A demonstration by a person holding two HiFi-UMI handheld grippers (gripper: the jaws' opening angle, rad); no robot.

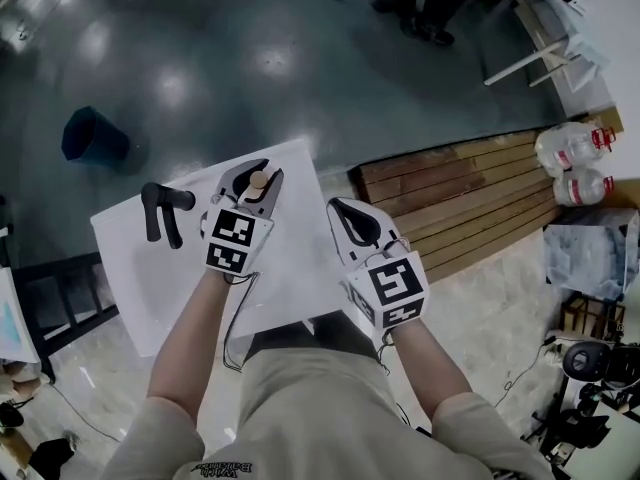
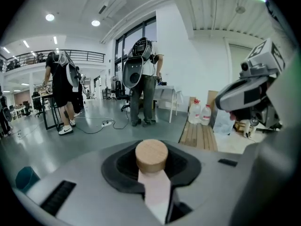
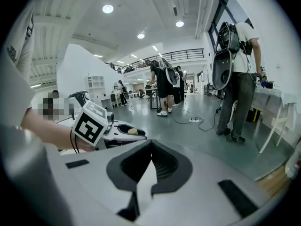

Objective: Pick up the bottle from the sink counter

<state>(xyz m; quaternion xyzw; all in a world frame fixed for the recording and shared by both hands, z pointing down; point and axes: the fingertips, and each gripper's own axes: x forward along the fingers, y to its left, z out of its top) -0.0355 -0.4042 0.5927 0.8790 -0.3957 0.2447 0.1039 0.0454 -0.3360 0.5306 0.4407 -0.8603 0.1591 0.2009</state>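
The bottle [image 2: 151, 155] has a round wooden cap and a pale pink body. It sits between the jaws of my left gripper [image 2: 152, 175], which are shut on its neck just below the cap. In the head view the left gripper [image 1: 262, 171] hangs over the white sink counter [image 1: 130, 258], with the bottle's cap [image 1: 259, 180] showing between the jaws. My right gripper [image 1: 352, 216] hovers to the right of it, over the counter's right edge, shut with nothing in it. The right gripper view shows its own jaws [image 3: 149, 147] closed together, and the left gripper [image 3: 123, 132] off to the left.
A black faucet [image 1: 160, 210] stands on the counter left of the left gripper. A blue bin [image 1: 93, 136] sits on the floor beyond. A wooden pallet [image 1: 460, 193] with water jugs [image 1: 572, 150] lies to the right. People [image 2: 143, 79] stand farther off.
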